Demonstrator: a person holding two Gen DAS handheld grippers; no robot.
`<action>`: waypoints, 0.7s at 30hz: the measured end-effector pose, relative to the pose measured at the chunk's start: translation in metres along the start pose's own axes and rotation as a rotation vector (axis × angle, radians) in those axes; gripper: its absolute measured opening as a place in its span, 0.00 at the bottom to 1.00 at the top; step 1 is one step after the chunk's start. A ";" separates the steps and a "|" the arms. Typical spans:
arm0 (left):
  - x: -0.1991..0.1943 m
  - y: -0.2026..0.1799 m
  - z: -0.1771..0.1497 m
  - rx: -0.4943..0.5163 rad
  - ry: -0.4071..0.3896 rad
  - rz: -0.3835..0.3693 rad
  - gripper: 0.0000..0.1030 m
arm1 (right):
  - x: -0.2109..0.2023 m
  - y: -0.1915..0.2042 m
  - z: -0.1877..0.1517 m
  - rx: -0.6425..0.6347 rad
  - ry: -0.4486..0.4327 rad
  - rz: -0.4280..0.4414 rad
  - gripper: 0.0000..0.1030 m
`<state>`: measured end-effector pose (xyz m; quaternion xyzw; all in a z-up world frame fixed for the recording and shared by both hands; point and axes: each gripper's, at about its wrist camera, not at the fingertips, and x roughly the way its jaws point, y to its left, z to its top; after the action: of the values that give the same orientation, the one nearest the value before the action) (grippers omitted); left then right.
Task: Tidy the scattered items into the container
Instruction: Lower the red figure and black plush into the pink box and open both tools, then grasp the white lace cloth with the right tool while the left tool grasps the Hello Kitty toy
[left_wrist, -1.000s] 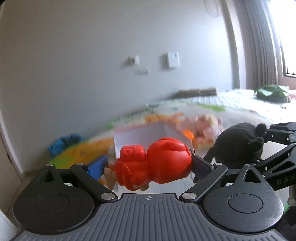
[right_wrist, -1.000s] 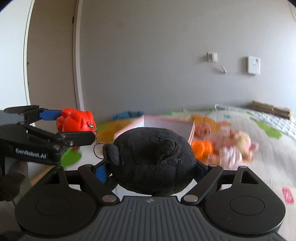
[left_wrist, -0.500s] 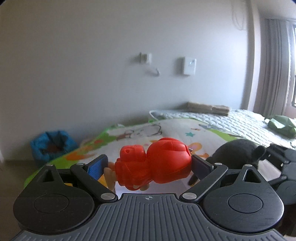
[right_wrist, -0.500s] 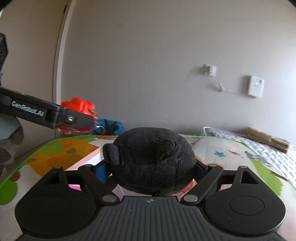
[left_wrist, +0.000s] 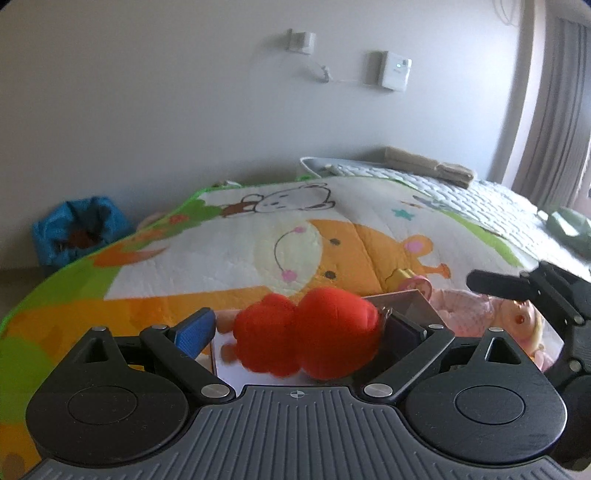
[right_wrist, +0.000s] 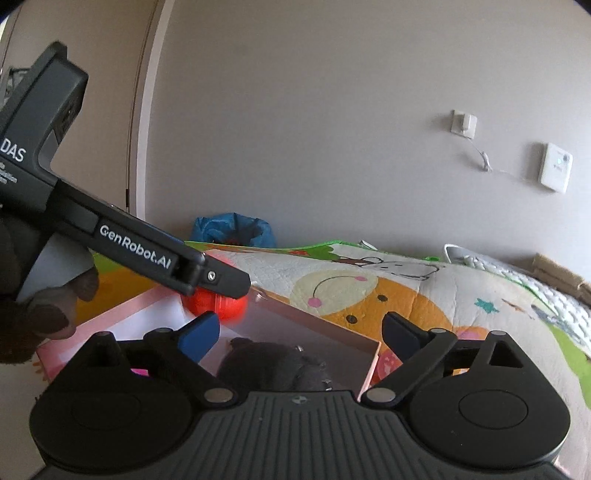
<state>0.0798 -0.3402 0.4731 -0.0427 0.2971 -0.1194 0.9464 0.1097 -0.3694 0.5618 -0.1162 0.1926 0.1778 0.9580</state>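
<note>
My left gripper (left_wrist: 299, 332) stands open over the pink box (left_wrist: 402, 301). The red toy figure (left_wrist: 310, 343) is blurred between its fingers; the left pad (left_wrist: 194, 332) is clear of it. My right gripper (right_wrist: 299, 330) is open and empty above the same pink box (right_wrist: 325, 326). The black plush toy (right_wrist: 273, 369) lies inside the box below it. The left gripper's arm (right_wrist: 147, 251) crosses the right wrist view, with the red toy (right_wrist: 216, 304) under its tip over the box.
A cartoon play mat (left_wrist: 295, 240) covers the floor. A doll in pink (left_wrist: 495, 317) and a small pink toy (left_wrist: 413, 286) lie on the mat right of the box. A blue bag (left_wrist: 77, 229) sits by the wall. A green object (left_wrist: 569, 225) lies far right.
My right gripper has opened and the black plush has dropped into the box. My left gripper has tilted down over the box and its jaws have widened; the red toy is slipping down.
</note>
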 end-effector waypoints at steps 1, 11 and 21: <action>0.001 0.001 0.001 -0.003 -0.001 -0.005 0.95 | -0.001 -0.001 0.000 0.005 -0.001 -0.005 0.92; -0.015 -0.023 0.002 0.054 -0.052 0.059 0.95 | -0.028 -0.033 -0.006 0.036 -0.044 -0.091 0.92; -0.052 -0.132 -0.036 0.280 -0.192 0.000 0.95 | -0.087 -0.076 -0.045 0.105 -0.073 -0.247 0.93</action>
<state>-0.0088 -0.4556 0.4929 0.0781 0.1857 -0.1551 0.9671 0.0491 -0.4778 0.5684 -0.0822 0.1507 0.0525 0.9838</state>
